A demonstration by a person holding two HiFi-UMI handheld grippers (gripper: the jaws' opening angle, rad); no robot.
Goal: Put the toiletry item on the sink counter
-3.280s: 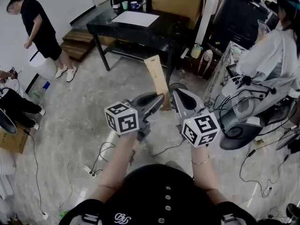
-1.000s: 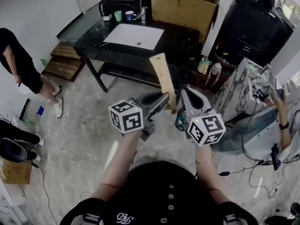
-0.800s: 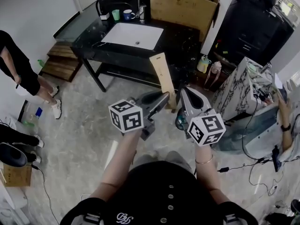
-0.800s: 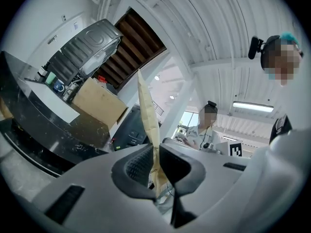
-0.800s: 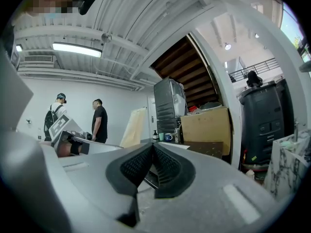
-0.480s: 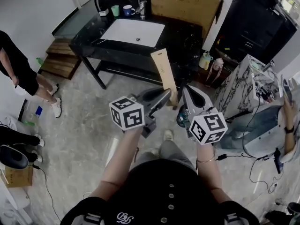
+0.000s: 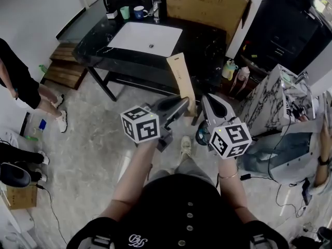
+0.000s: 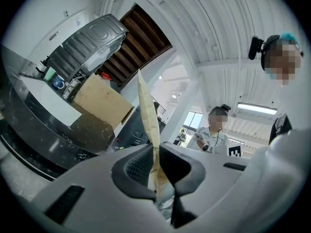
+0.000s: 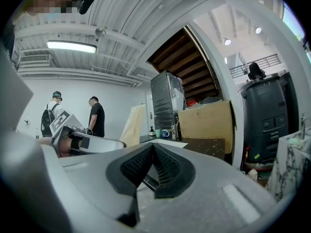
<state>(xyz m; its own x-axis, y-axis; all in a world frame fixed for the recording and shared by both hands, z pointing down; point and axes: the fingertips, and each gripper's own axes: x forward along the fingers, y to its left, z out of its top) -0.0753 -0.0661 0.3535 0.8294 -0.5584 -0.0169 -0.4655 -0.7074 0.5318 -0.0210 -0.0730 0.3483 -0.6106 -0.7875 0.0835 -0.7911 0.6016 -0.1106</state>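
Note:
A flat tan paper pouch (image 7: pixel 179 82) stands upright in my left gripper (image 7: pixel 182 104), which is shut on its lower end. In the left gripper view the pouch (image 8: pixel 148 115) rises from between the dark pads of the left gripper (image 8: pixel 156 166). My right gripper (image 7: pixel 205 98) is held beside it at the same height, jaws shut with nothing between them; the right gripper view shows its pads (image 9: pixel 152 152) meeting. Ahead stands the black sink counter (image 7: pixel 98 35) with a white basin (image 7: pixel 147 38). Both grippers are short of it, over the floor.
A green cup (image 7: pixel 124 12) and a blue mug (image 7: pixel 139 12) stand by the tap at the counter's back. A large cardboard sheet (image 7: pixel 207 7) leans behind it. A person (image 7: pixel 21 82) stands at left. At right are a marble-patterned cabinet (image 7: pixel 270 97), bottles (image 7: pixel 228 69) and cables.
The view has come closer to the sink counter, which now sits lower and larger ahead. Both grippers keep the same pose, the left still holding the pouch.

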